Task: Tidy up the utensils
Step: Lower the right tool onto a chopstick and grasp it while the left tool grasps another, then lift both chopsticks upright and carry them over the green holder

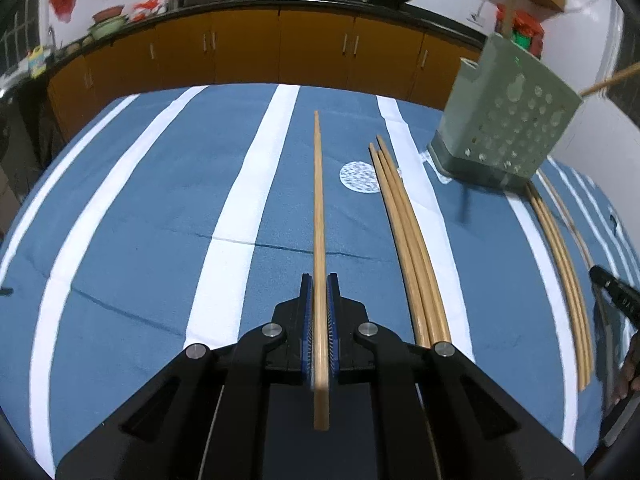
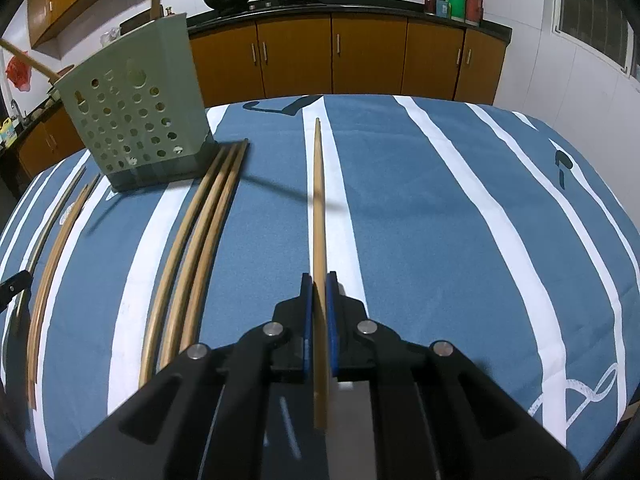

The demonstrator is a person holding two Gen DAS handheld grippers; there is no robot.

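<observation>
My left gripper [image 1: 319, 280] is shut on a single wooden chopstick [image 1: 318, 208] that points away over the blue striped cloth. My right gripper [image 2: 319, 280] is likewise shut on one chopstick [image 2: 319, 200], its tip far ahead. A green perforated utensil holder [image 1: 504, 120] stands at the far right of the left wrist view; in the right wrist view the holder [image 2: 136, 116] stands at far left, with wooden handles sticking out of its top. Three loose chopsticks [image 1: 408, 240] lie right of my left gripper. Three more chopsticks [image 2: 196, 248] lie left of my right gripper.
The table is covered by a blue cloth [image 1: 160, 220] with white stripes. A small round patterned disc [image 1: 358, 176] lies beside the loose chopsticks. Further chopsticks [image 1: 564, 272] lie past the holder, near the other gripper's black tip [image 1: 612, 284]. Yellow cabinets [image 2: 360, 56] and woks line the back wall.
</observation>
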